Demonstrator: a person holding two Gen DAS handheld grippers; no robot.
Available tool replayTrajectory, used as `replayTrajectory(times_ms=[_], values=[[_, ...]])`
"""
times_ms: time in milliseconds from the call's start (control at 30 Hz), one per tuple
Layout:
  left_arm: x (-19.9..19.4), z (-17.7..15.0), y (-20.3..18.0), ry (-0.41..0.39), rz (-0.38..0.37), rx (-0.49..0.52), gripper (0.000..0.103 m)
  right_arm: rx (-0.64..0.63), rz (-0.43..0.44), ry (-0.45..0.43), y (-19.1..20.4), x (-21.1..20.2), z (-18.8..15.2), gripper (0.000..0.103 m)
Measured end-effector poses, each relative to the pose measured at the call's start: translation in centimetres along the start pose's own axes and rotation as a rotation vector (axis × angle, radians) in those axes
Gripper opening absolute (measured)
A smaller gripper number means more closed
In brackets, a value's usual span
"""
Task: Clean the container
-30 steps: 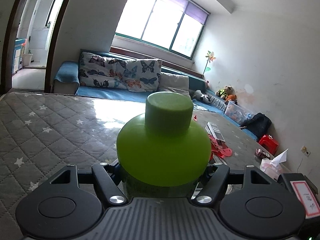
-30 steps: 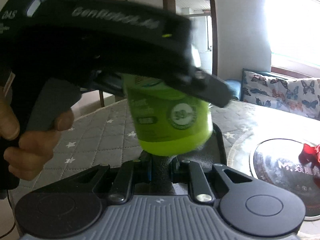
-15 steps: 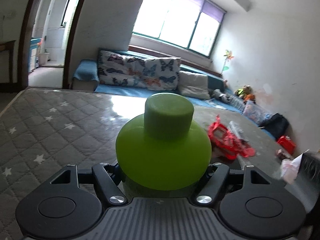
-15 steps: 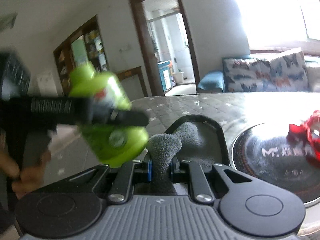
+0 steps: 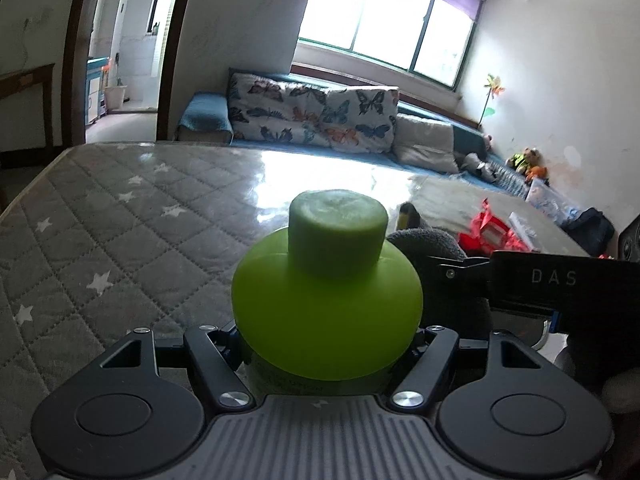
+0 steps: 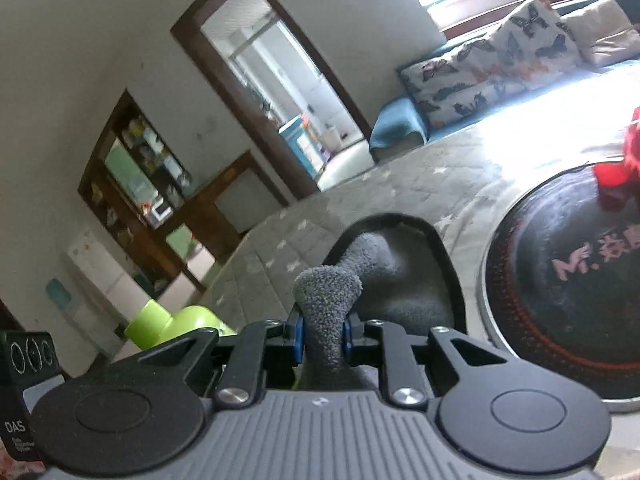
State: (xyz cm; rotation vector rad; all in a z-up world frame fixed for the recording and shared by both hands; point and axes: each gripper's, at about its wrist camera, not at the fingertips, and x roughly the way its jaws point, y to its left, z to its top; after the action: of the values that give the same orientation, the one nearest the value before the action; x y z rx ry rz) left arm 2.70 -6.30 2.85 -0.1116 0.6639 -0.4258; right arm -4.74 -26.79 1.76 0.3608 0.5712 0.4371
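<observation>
Left hand-held gripper [image 5: 326, 344]: clamped on green bottle [image 5: 326, 304], held above quilted tabletop [image 5: 120, 240]. Right hand-held gripper [image 6: 323, 334]: pinching grey cloth [image 6: 326, 300], just beside bottle.

the green bottle [image 5: 326, 304] looks like smooth plastic, its body semi-glossy and its cap [image 5: 338, 230] duller. the grey cloth [image 6: 326, 308] is fuzzy, napped fabric. the worktop [image 5: 120, 240] wears quilted grey cloth under a clear glossy sheet. both gripper bodies are matt black plastic with shiny metal screws. the round plate [image 6: 560, 300] is dark and glossy.
</observation>
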Motion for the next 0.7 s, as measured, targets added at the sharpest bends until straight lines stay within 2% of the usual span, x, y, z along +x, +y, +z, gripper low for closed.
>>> replayTrajectory(times_ms=[100, 300, 433, 500, 667, 700], values=[[0.3, -0.2, 0.2, 0.002, 0.003, -0.005, 0.073, 0.032, 0.003, 0.011, -0.9, 0.7, 0.6, 0.022], [0.3, -0.5, 0.1, 0.001, 0.0, 0.006, 0.075, 0.096, 0.01, 0.033, -2.7, 2.1, 1.7, 0.039], [0.4, -0.8, -0.3, -0.002, -0.003, 0.02, 0.077, 0.097, 0.012, 0.035, -2.7, 1.9, 2.2, 0.045], [0.2, -0.9, -0.4, -0.005, 0.005, 0.022, 0.08, 0.082, 0.003, 0.035, -2.4, 1.7, 2.2, 0.047], [-0.2, -1.2, -0.6, -0.012, 0.026, 0.026, 0.096, 0.056, -0.018, 0.034, -2.2, 1.2, 2.0, 0.052], [-0.3, -1.2, -0.7, -0.013, 0.03, 0.027, 0.097, 0.047, -0.022, 0.032, -2.1, 1.0, 1.9, 0.056]])
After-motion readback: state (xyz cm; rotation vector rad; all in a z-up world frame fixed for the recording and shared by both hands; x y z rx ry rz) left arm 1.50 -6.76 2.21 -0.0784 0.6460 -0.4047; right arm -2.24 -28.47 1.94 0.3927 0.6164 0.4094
